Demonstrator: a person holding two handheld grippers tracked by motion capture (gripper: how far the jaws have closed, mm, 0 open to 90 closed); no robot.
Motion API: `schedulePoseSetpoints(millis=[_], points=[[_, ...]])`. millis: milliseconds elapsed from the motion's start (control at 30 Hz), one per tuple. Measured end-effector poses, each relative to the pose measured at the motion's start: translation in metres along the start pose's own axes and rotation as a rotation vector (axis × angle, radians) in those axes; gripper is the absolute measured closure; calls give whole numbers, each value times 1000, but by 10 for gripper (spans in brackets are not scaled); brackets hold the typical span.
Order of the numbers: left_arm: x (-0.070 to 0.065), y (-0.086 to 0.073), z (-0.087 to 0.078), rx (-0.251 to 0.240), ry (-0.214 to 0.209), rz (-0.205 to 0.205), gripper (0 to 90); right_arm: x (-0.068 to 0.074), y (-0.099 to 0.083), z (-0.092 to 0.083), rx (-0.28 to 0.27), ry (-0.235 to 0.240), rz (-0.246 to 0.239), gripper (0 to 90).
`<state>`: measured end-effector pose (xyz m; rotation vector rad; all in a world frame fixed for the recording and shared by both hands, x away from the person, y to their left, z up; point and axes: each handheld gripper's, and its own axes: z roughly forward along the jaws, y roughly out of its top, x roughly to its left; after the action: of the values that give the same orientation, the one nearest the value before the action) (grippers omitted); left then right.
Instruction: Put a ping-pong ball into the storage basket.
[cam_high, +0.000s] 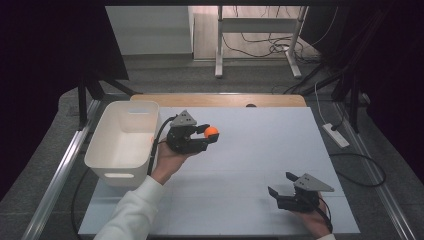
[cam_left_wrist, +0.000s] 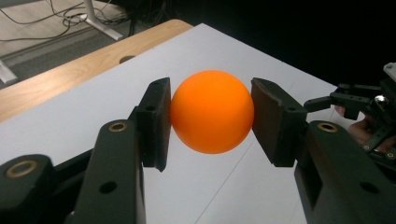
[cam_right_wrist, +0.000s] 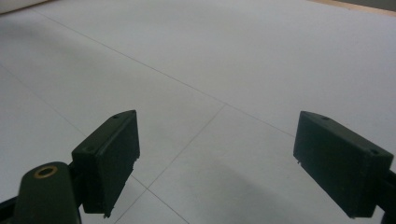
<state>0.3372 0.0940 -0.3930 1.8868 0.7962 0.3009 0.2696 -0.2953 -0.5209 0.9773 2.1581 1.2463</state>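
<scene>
Left gripper (cam_high: 207, 134) clamps the orange ball (cam_high: 211, 132) just right of the white bin (cam_high: 120, 165), ready to drop; right gripper (cam_high: 282, 185) waits well apart, jaws wide and empty.

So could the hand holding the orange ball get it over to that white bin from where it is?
Probably yes. The left gripper is shut on the orange ball, held above the table, and the white bin stands open-topped right beside that hand, with nothing between them. The right gripper is well away.
</scene>
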Motion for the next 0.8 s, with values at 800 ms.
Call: schedulePoseSetpoints(millis=[800], points=[[13,2,-32,-56,54,-16,508,1,0,0,1,0,-2,148]])
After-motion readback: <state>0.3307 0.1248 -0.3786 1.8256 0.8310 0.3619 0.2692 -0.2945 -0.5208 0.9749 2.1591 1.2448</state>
